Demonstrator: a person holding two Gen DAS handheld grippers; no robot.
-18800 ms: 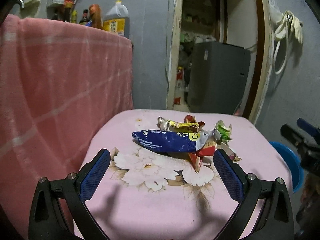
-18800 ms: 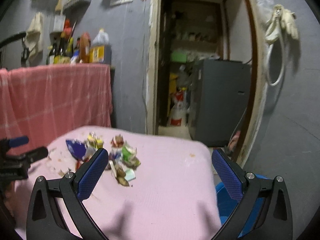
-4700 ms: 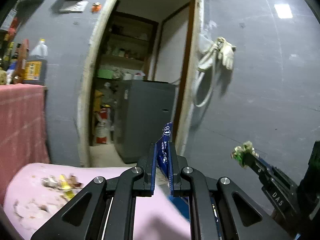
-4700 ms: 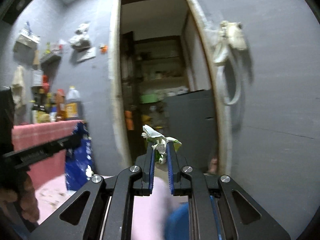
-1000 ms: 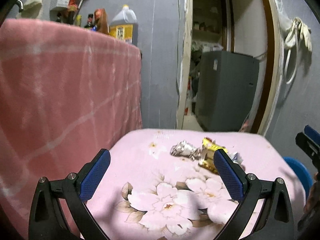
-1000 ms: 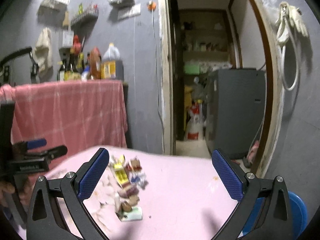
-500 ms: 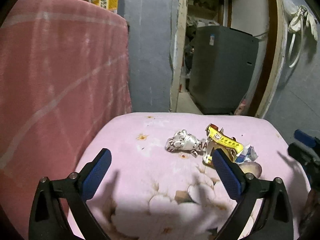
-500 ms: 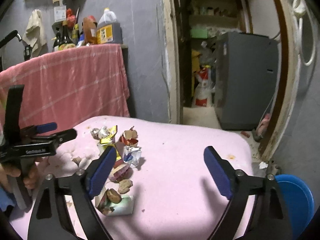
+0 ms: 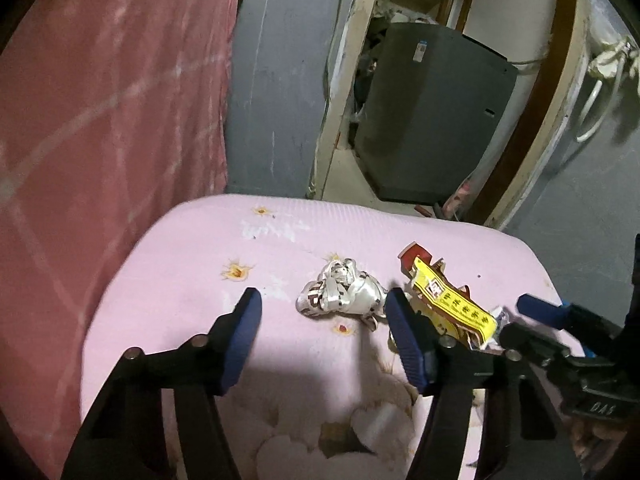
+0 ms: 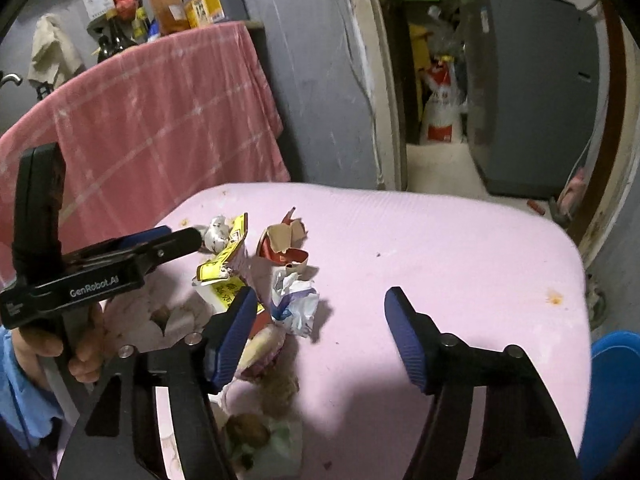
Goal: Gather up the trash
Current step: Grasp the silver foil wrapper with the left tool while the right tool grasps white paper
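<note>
Left gripper (image 9: 324,334) angled down over pink floral cloth (image 9: 192,264); jaws partway apart and closing; crumpled silver-white wrapper (image 9: 340,294) just ahead of the tips, lying in the gap line but clear of both pads; nothing pinched. Yellow printed wrapper (image 9: 452,308) immediately behind and right of the right-hand pad, overlapping a red torn carton (image 9: 414,256) farther out. Right gripper's blue-tipped fingers (image 9: 540,310) entering from the right edge, close to the yellow wrapper's far end.

Right gripper (image 10: 318,330) also tilted down over the same cloth (image 10: 460,248); jaws partway apart and closing; only bare cloth in the gap, no contact with the pads visible; crumpled white-blue paper (image 10: 296,304) just ahead of the left-hand pad; yellowish rounded scrap (image 10: 262,346) directly beside that pad, contact unclear. Red carton with torn brown flap (image 10: 284,246) ahead and left; yellow wrapper (image 10: 224,264) further left, under the tip of the left gripper (image 10: 188,240), held by a hand (image 10: 80,354) at lower left. Brown food scraps on pale packaging (image 10: 260,440) close in, below the left-hand finger.

Blue bin (image 10: 614,392) off the cloth's edge at far right of the right gripper. Pink checked cloth (image 10: 152,120) draped behind, left; bottles (image 10: 200,0) above it. Grey appliance (image 9: 432,120) through the doorway ahead.
</note>
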